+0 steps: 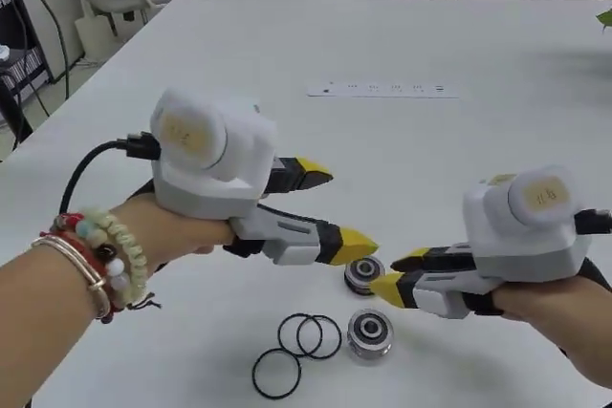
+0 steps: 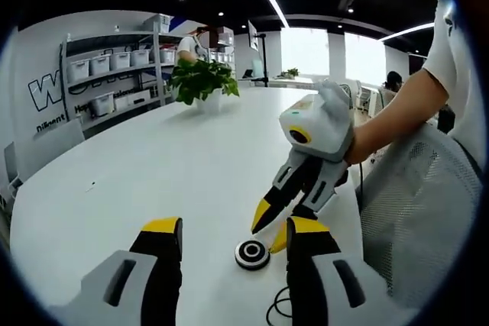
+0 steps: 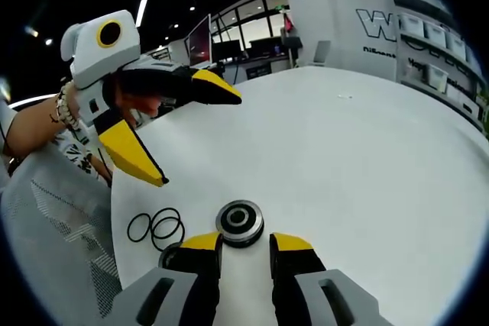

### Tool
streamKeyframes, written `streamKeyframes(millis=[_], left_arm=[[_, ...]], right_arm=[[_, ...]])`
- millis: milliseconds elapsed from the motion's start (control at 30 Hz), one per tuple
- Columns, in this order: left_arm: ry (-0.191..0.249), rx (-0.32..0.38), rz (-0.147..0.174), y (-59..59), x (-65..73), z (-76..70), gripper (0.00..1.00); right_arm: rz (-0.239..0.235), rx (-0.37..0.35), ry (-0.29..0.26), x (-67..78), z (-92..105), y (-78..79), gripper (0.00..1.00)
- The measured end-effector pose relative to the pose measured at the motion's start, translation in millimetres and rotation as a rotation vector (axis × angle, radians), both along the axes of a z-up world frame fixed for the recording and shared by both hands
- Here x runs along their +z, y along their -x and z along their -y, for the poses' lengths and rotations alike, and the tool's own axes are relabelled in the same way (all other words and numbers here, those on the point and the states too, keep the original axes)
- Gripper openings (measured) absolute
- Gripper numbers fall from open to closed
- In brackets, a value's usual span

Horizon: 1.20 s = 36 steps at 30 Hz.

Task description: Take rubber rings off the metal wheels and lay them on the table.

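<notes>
Three thin black rubber rings (image 1: 298, 335) lie flat on the smooth white worktop (image 1: 430, 35), on the person's side of both sets of jaws. Two of the rings overlap, and the third lies just apart from them, nearer the person.

Two round metal wheels sit close by. The near wheel (image 1: 370, 333) is shiny and grooved with a dark centre, and rests just beside the overlapping rings, below the jaws of the right gripper (image 1: 399, 273). The far wheel (image 1: 362, 274) lies flat directly ahead of those jaws, just beside their tips. In the right gripper view it shows concentric dark and bright bands and sits just beyond the gap between the tips. Whether a ring sits in its groove cannot be told.

Both grippers have smooth white shells and black jaws ending in yellow wedge-shaped tips. The right gripper's jaws are parted a little and hold nothing. Whether a tip touches the far wheel cannot be told.

The left gripper (image 1: 333, 207) is held above the worktop with its jaws spread wide and nothing between them, pointing toward the right gripper. In the head view its lower tip hangs just over the far wheel. In the left gripper view that wheel lies ahead of the jaws, closer to the right-hand one, with the right gripper's tips angled down beside it.
</notes>
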<state>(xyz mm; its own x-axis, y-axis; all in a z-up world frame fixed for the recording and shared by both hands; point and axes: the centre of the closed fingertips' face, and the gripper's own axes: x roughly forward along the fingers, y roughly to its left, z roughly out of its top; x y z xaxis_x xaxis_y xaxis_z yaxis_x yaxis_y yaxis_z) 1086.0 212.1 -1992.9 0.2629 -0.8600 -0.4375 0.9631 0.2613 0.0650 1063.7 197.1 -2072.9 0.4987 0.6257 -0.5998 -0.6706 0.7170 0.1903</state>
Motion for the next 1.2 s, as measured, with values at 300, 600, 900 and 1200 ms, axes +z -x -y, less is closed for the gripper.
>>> streamKeyframes(millis=[300, 600, 900, 1200], left_arm=[[-0.059, -0.031, -0.047, 9.6, -41.8, 10.6, 0.41], [-0.099, 0.0, -0.058, 9.0, -67.1, 8.3, 0.3], [-0.092, 0.0, -0.051, 9.7, -69.1, 10.0, 0.2], [-0.079, 0.003, -0.062, 14.2, -69.3, 11.4, 0.11]], right_arm=[[-0.006, 0.02, 0.018, -4.1, -1.5, 3.3, 0.23], [-0.005, 0.04, 0.044, -10.4, -4.7, 6.1, 0.23], [0.013, 0.045, 0.059, -10.7, -2.9, 4.5, 0.2], [0.038, 0.07, 0.083, -12.0, -3.5, 4.7, 0.17]])
